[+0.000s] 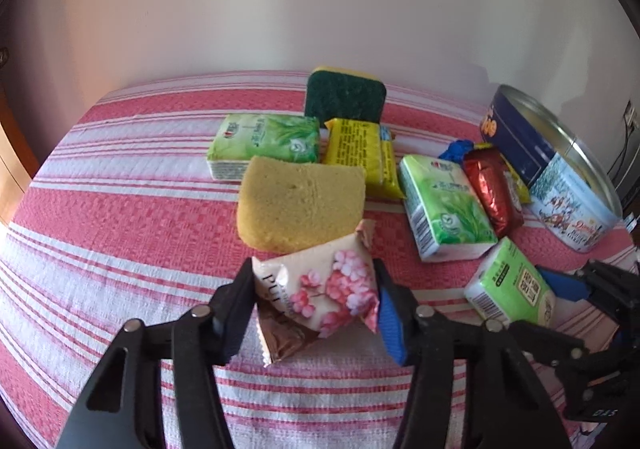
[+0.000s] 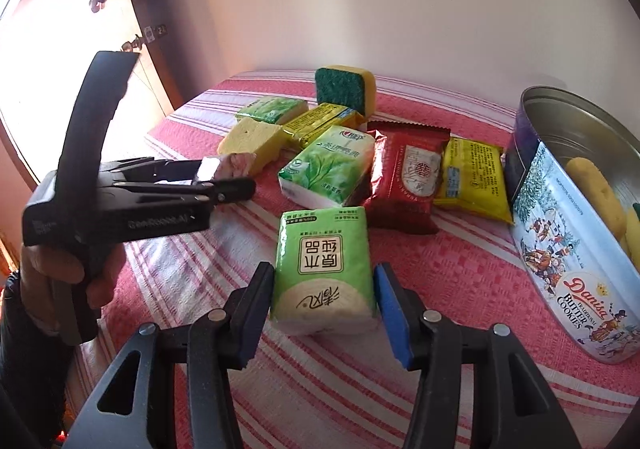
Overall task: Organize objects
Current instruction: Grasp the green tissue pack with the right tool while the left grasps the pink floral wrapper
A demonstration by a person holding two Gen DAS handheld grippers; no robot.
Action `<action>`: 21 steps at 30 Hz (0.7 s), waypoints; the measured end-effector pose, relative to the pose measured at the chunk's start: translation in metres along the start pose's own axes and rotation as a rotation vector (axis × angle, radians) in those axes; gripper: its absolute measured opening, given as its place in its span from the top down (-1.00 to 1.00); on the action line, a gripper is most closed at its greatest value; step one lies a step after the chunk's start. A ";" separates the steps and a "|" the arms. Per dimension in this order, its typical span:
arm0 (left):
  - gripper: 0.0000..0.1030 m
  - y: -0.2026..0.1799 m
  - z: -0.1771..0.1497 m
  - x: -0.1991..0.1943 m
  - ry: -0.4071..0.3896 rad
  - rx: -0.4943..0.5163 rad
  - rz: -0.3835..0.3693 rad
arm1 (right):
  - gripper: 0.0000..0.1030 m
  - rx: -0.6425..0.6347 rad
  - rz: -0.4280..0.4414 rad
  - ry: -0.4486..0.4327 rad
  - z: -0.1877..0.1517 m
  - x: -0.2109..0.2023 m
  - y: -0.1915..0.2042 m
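Observation:
My left gripper is shut on a pink flowered snack packet, held just above the striped cloth. In the right wrist view the left gripper shows at the left with the packet in it. My right gripper has its fingers against both sides of a green tissue pack; that pack also shows in the left wrist view. A blue Danisa cookie tin stands open at the right and holds yellow sponges.
On the red striped cloth lie a yellow sponge, a green scourer sponge, two more green tissue packs, yellow packets and a red foil packet. A wall stands behind.

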State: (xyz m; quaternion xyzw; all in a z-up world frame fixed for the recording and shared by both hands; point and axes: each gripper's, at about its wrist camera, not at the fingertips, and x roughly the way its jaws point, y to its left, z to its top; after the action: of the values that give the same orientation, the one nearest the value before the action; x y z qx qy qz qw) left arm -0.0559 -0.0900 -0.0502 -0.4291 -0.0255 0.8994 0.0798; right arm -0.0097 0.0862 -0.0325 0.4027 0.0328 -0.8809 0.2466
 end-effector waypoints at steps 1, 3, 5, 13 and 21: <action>-0.06 0.000 0.000 -0.001 -0.008 -0.006 -0.003 | -0.06 0.002 0.000 0.004 0.000 0.001 0.000; -0.06 -0.002 -0.001 -0.005 -0.033 -0.002 -0.005 | -0.06 0.006 0.002 0.019 0.001 0.006 0.000; -0.06 -0.005 -0.001 -0.006 -0.042 0.006 0.000 | -0.07 0.000 0.007 0.035 0.002 0.011 0.002; -0.06 0.003 0.000 -0.021 -0.147 -0.060 0.013 | 0.00 0.036 0.008 -0.076 0.005 -0.013 -0.006; -0.06 0.000 0.003 -0.035 -0.255 -0.147 0.072 | 0.00 0.196 -0.087 -0.346 0.011 -0.086 -0.061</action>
State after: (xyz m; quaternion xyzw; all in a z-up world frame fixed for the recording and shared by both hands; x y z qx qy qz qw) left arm -0.0362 -0.0960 -0.0212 -0.3165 -0.0857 0.9446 0.0121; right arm 0.0022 0.1718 0.0293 0.2654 -0.0786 -0.9458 0.1700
